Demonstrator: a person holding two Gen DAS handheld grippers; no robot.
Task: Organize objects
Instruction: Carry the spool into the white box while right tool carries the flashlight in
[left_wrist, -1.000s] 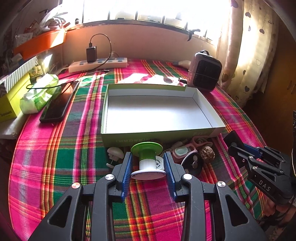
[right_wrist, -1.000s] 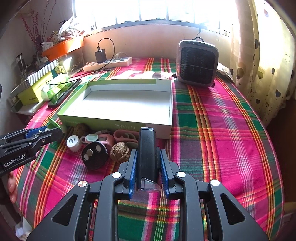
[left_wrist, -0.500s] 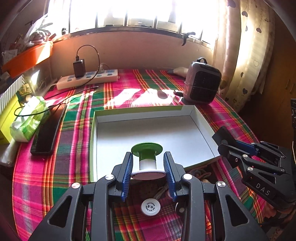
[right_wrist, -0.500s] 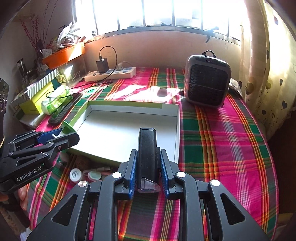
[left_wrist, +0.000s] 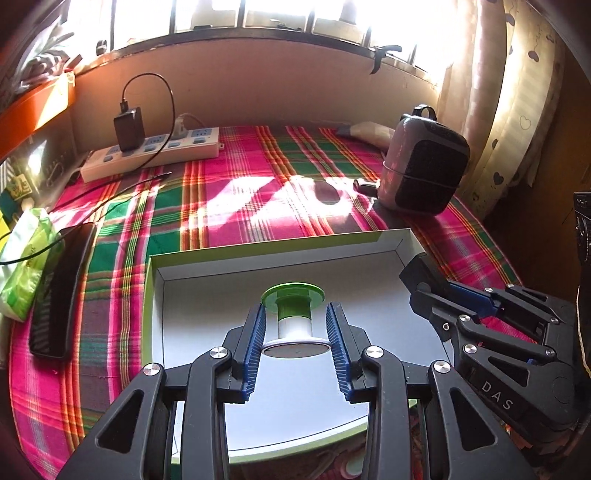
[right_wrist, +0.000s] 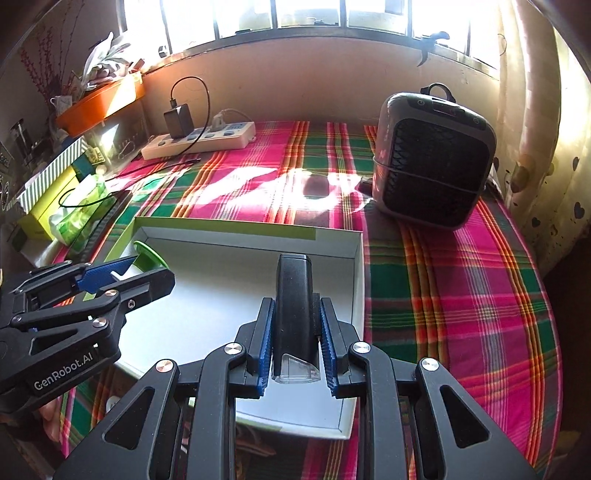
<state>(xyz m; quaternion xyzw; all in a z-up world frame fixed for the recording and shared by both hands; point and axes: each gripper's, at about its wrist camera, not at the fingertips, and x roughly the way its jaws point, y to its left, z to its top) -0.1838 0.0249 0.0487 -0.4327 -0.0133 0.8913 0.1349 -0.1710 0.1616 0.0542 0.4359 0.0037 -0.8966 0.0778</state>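
Both my tools hang loaded over the open white box on the plaid-covered tabletop.

My left tool (left_wrist: 295, 328) is about half open, its blue pads pressed on the white base of a green-capped spool (left_wrist: 293, 317), held upright above the white box (left_wrist: 155, 295) near its left wall. My right tool (right_wrist: 295, 328) is nearly closed, clamped on a slim black device (right_wrist: 294, 314) with a clear end (I cannot tell what it is), held above the box's right side. A grey heater (right_wrist: 434, 158) stands beyond the box on the plaid cloth (right_wrist: 461, 295); a power strip (left_wrist: 151, 155) lies by the wall.
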